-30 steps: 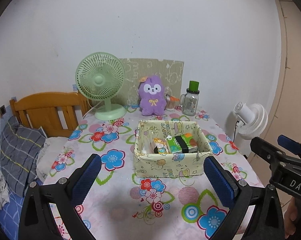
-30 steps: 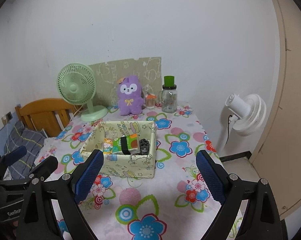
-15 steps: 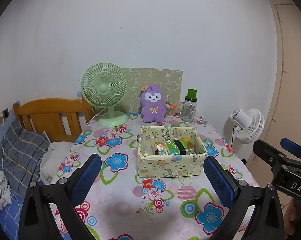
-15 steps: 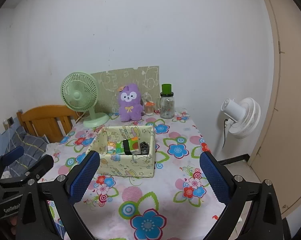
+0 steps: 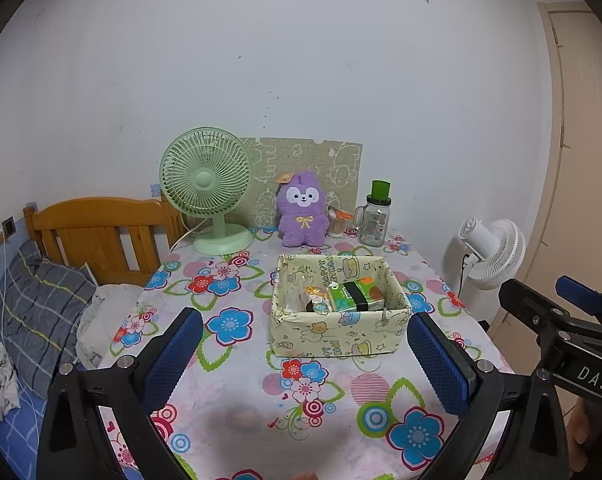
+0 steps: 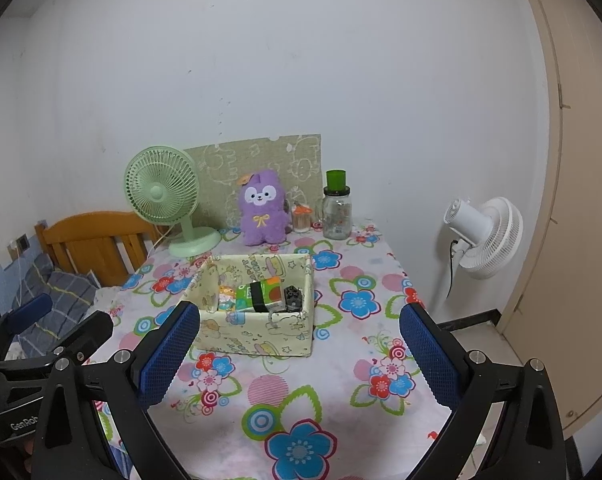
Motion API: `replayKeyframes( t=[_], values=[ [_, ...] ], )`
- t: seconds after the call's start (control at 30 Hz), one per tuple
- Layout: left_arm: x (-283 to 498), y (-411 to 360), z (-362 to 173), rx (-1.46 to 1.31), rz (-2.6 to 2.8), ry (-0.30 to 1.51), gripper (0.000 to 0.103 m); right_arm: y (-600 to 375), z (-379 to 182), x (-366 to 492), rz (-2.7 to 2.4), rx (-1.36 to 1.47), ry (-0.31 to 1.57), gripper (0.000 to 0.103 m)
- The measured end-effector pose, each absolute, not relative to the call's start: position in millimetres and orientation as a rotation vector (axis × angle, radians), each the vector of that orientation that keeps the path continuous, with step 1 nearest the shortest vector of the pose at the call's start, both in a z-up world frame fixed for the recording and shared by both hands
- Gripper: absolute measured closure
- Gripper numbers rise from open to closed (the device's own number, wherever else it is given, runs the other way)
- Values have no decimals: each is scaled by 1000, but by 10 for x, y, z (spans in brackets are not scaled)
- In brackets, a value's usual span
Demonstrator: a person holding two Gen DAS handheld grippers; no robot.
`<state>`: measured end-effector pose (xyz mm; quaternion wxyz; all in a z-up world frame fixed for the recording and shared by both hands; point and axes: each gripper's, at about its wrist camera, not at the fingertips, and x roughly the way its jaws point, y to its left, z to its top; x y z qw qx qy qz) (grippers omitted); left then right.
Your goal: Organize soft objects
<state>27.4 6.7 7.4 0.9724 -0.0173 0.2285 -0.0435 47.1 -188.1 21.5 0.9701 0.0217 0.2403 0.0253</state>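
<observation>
Box (image 5: 337,336) mid-table w/ packets inside; purple plush toy (image 5: 303,216) upright at back, near wall, well apart from box. Left gripper (image 5: 305,364) & right gripper (image 6: 297,360) both wide, holding nothing, hovering at near edge. Step looks like pre-reach; next prob. needs long reach over box to plush.

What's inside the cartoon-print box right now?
Inside the box: a green-and-orange packet with a black band, a small cartoon-print packet left of it, and a dark item at its right. The near wall hides the box floor and their lower parts.
</observation>
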Motion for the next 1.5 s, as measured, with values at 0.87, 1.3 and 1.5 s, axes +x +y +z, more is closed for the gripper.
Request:
replayKeyframes(
  t=[0.87, 1.3, 1.5],
  values=[
    [310, 64, 86, -34, -86, 462, 0, -1835, 216, 503, 51, 54, 485, 2],
    [315, 51, 89, -33, -83, 458, 0, -1831, 219, 503, 53, 57, 484, 2],
    [313, 52, 90, -33, -83, 458, 0, -1837, 219, 504, 52, 57, 484, 2]
  ],
)
